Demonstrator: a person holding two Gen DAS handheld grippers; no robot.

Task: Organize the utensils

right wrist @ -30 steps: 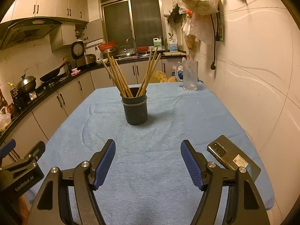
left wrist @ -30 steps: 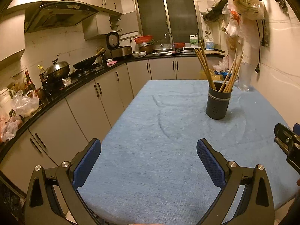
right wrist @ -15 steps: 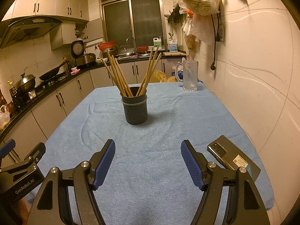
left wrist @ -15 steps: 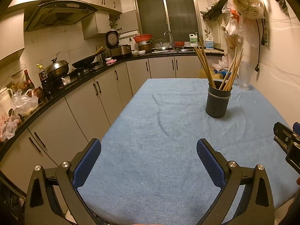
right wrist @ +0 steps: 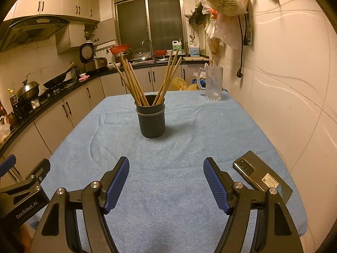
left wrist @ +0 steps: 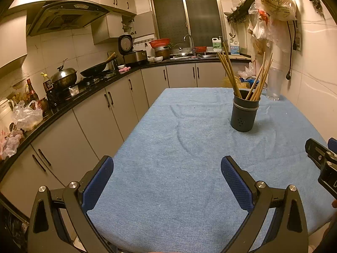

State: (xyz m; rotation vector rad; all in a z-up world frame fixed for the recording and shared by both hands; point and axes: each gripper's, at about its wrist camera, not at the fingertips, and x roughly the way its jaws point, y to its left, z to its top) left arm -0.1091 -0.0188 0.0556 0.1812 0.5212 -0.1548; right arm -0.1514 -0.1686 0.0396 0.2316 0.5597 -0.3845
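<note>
Here: left gripper (left wrist: 167,176) low at 6 o'clock in its own view, jaws spread wide, blue pads (left wrist: 98,182) apart with nothing between, only blue tablecloth (left wrist: 179,147) beneath. Right gripper (right wrist: 166,179) likewise at 6 o'clock in the right wrist view, jaws wide apart, holding nothing, blue ribbed pads (right wrist: 215,184) over bare cloth.

Dark grey utensil holder (right wrist: 151,118) upright on the cloth, toward 12 o'clock from the right gripper and well apart from it; from the left wrist view, same holder (left wrist: 244,111) up at about 1 o'clock. Wooden chopsticks (right wrist: 134,82) standing in it, fanned into two bunches, one leaning toward 11 o'clock, the other toward 1 o'clock, tips well above the rim.

Beyond the holder, at 1 o'clock in the right wrist view, a clear glass mug (right wrist: 213,83) near the far edge of the table by the wall. At 4 o'clock, just beside the right gripper's right finger, a dark phone (right wrist: 261,176) lying flat, back up, partly hidden behind that finger.

At 9 o'clock in the left wrist view, a black counter (left wrist: 84,97) with a wok (left wrist: 94,69) and a lidded pot (left wrist: 63,77). At 3 o'clock there, part of the right gripper at the frame edge.
</note>
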